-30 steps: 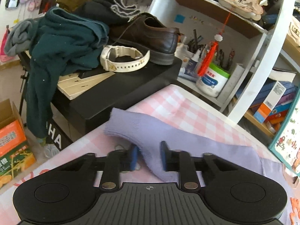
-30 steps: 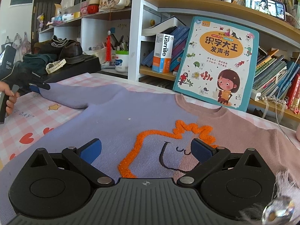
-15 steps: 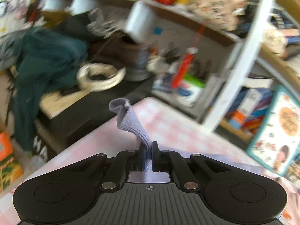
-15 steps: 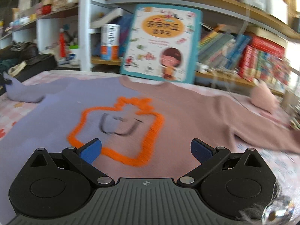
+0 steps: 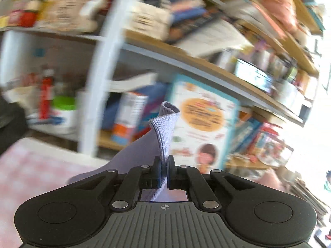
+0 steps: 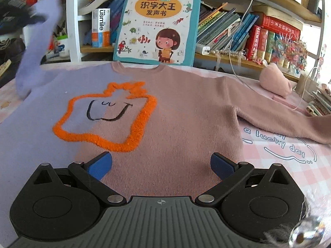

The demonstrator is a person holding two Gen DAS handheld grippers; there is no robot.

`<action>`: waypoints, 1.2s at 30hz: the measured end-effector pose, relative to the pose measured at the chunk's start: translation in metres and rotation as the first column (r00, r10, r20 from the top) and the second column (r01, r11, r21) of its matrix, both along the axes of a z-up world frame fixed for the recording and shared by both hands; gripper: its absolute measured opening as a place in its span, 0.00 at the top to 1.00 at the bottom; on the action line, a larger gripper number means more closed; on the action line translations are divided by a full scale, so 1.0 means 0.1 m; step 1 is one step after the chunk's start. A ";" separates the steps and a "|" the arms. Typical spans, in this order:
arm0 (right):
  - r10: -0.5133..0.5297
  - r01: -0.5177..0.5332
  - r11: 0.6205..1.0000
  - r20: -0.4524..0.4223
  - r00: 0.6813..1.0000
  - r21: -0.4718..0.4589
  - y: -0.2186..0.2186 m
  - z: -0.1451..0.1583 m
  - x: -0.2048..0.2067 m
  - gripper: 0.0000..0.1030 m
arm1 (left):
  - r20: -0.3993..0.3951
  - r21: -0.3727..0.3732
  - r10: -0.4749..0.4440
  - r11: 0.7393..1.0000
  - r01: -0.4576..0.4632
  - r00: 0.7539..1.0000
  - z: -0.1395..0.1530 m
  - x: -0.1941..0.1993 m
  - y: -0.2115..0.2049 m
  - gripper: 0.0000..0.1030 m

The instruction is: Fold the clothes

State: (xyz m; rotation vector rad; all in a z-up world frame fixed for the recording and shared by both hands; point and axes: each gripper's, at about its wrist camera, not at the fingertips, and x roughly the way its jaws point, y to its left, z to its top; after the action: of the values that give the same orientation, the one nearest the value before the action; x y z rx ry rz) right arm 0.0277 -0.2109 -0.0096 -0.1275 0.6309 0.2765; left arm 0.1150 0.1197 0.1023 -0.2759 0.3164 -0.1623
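Note:
A lilac and pink sweater (image 6: 175, 111) with an orange outlined face lies flat on the pink checked tablecloth (image 6: 289, 165). My left gripper (image 5: 163, 170) is shut on the cuff of the lilac sleeve (image 5: 163, 124) and holds it lifted. In the right wrist view that sleeve (image 6: 41, 41) rises up at the far left, with the left gripper a dark blur at its top. My right gripper (image 6: 161, 163) is open and empty, hovering over the sweater's lower hem. The pink sleeve (image 6: 289, 122) lies stretched out to the right.
A children's picture book (image 6: 159, 22) leans on the bookshelf behind the collar. Books (image 6: 238, 31) fill the shelf. A pink plush toy (image 6: 275, 80), a white cable (image 6: 233, 62) and stacked items (image 6: 320, 103) lie at the right end of the table.
My left gripper closed on the lilac sleeve cuff, lifted it off the table and swung right towards the bookshelf. My right gripper moved right along the sweater's hem and stayed open.

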 end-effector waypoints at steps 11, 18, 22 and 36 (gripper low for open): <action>-0.013 0.015 0.998 -0.032 0.999 0.064 -0.10 -0.01 0.05 0.01 | -0.070 0.018 -0.167 0.986 0.168 0.984 -0.15 0.56 -1.14 0.97; -0.009 0.011 0.998 -0.031 0.999 0.057 -0.09 -0.01 0.05 0.01 | -0.180 0.016 -0.221 0.974 0.228 0.959 -0.53 0.66 -1.50 0.96; -0.010 0.011 0.998 -0.032 0.999 0.058 -0.09 -0.02 0.06 0.01 | -0.222 0.022 -0.289 0.953 0.301 0.931 -0.62 0.63 -1.67 0.80; -0.010 0.011 0.999 -0.031 0.999 0.044 -0.07 -0.02 0.05 0.01 | -0.179 0.123 -0.251 0.953 0.275 0.951 -0.42 -0.17 -1.01 0.34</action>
State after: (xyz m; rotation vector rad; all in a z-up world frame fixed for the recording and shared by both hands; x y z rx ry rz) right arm 0.0326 -0.2182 -0.0120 -0.0781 0.6556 0.2826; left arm 0.0976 0.0184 0.0603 -0.0989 0.5246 -0.3806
